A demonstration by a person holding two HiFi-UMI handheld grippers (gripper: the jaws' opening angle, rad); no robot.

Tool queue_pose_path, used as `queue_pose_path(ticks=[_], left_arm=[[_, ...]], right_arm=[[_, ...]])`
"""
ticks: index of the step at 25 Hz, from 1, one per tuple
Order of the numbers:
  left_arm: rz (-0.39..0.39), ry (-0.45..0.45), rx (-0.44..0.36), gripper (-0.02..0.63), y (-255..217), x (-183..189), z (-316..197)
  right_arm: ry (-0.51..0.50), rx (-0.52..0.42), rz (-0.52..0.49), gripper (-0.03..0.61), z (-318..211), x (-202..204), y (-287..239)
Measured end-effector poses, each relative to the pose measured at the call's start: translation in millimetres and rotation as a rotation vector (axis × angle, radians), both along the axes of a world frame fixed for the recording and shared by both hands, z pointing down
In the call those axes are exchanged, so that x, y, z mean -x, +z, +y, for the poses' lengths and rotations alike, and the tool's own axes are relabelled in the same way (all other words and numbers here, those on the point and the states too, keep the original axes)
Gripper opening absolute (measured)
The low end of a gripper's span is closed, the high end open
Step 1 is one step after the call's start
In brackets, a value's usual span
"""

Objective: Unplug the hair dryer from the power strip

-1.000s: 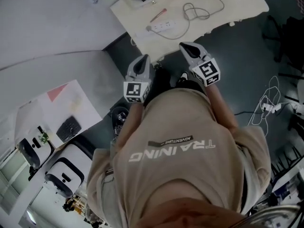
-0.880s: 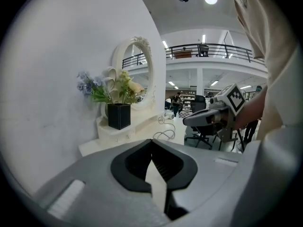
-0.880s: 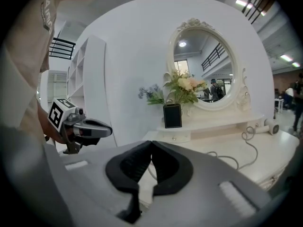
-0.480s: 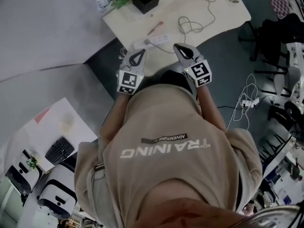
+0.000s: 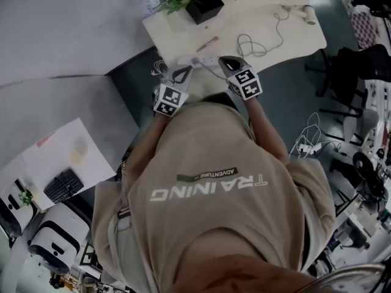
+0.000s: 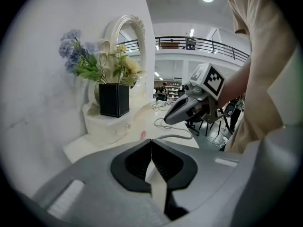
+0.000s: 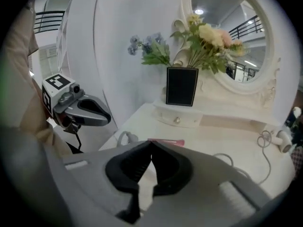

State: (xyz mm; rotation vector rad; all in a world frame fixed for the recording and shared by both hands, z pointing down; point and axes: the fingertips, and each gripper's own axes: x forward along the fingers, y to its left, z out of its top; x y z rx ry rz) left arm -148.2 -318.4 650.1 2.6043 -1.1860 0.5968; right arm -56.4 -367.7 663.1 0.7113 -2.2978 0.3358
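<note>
A white power strip (image 5: 200,60) lies near the front edge of the cream dressing table (image 5: 287,38). A white cable (image 5: 250,44) loops from it toward the hair dryer (image 5: 308,14) at the table's far right; the dryer also shows small in the right gripper view (image 7: 284,141). My left gripper (image 5: 184,72) hangs shut at the table's front edge, just left of the strip. My right gripper (image 5: 228,62) is shut too, just right of the strip. Neither holds anything. The plug itself is too small to make out.
A black vase with flowers (image 5: 204,5) stands at the table's back beside an oval mirror (image 7: 232,32). A pink pen (image 5: 208,44) lies behind the strip. Chairs (image 5: 351,72) and floor cables (image 5: 308,139) are to the right; a grey wall (image 5: 67,35) is to the left.
The person has stepped closer to the table. Both grippers, still shut, have moved forward from the dark floor to the table's front edge on either side of the power strip.
</note>
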Motion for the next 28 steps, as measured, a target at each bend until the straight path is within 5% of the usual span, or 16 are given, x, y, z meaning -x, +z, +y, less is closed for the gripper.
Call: queue_pose_path(ticks=[4, 10, 17, 28], left_arm=[[-0.032, -0.032, 0.038, 0.008, 9.9, 4.1, -8.6], [-0.065, -0.051, 0.092, 0.009, 28.8, 0.9, -13.1], [-0.125, -0.005, 0.12, 0.084, 43.3, -18.5, -24.7], [-0.25, -0.004, 0.121, 0.079, 49.6, -36.4, -46.0]], right_arm=[[-0.063, 0.12, 0.05, 0.005, -13.5, 5.9, 38.9], [-0.204, 0.181, 0.134, 0.005, -12.9, 9.3, 55.9], [-0.238, 0.18, 0.086, 0.005, -15.7, 6.6, 59.6], [-0.266, 0.165, 0.039, 0.005, -16.3, 1.1, 59.1]])
